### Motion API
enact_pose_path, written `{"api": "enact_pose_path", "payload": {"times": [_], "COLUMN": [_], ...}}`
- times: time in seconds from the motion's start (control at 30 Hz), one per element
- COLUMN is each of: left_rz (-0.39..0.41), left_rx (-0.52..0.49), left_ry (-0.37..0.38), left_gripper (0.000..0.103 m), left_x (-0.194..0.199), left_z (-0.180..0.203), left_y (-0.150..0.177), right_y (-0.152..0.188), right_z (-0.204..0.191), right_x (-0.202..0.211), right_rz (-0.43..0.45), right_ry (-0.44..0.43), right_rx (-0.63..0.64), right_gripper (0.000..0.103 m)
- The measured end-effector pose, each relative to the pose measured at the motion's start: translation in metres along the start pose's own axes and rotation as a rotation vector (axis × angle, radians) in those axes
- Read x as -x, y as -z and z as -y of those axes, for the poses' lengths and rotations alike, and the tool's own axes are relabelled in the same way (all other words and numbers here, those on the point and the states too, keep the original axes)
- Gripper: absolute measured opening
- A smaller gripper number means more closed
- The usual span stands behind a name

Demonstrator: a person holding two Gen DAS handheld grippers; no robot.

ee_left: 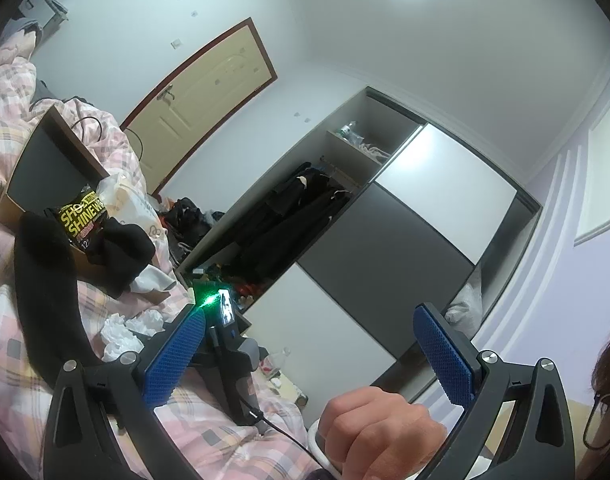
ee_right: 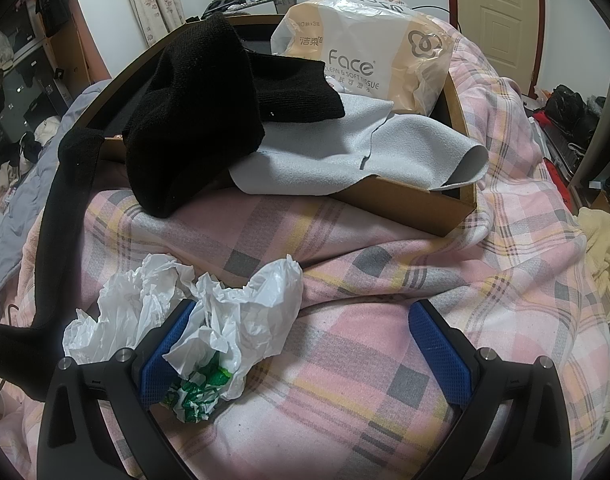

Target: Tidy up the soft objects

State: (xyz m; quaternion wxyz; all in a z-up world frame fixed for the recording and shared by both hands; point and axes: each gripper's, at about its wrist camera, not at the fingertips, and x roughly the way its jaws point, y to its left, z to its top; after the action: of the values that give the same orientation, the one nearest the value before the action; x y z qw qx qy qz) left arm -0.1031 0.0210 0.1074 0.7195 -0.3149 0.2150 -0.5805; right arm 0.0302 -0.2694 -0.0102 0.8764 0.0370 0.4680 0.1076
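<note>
With your right gripper (ee_right: 301, 344) jaws apart and the bag (ee_right: 193, 320) draped over the left pad, shift left to centre it, then close; the left gripper's (ee_left: 317, 352) jaws gape idle.

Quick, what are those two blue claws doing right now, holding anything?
Left gripper: open, holding nothing, raised above the bed.
Right gripper: open, holding nothing; a crumpled plastic bag lies against its left finger.
</note>
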Motion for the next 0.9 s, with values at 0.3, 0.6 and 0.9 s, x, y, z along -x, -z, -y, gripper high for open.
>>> {"api": "enact_pose_path", "payload": {"times": [0.3, 0.6, 0.9], "left_rz": [-0.011, -0.041, -0.048], "left_rx": [-0.055, -0.188, -0.02], "left_ry": [-0.07, -0.151, -0.026], "left_gripper": [0.103, 0.103, 0.103], "left_x": [-0.004, -0.012, -0.012], "left_z": [0.005, 0.021, -0.001], "left_y": [0.003, 0.012, 0.007], "right_y": [0.001, 0.001, 0.002], "right_z": [-0.002, -0.003, -0.003], "right_x": [0.0, 0.0, 0.0], "right_rz": [0.0, 0.0, 0.0], "right_ry": [0.0, 0.0, 0.0], "right_rx": [0.0, 0.0, 0.001], "right_gripper": [0.103, 0.103, 0.103]}}
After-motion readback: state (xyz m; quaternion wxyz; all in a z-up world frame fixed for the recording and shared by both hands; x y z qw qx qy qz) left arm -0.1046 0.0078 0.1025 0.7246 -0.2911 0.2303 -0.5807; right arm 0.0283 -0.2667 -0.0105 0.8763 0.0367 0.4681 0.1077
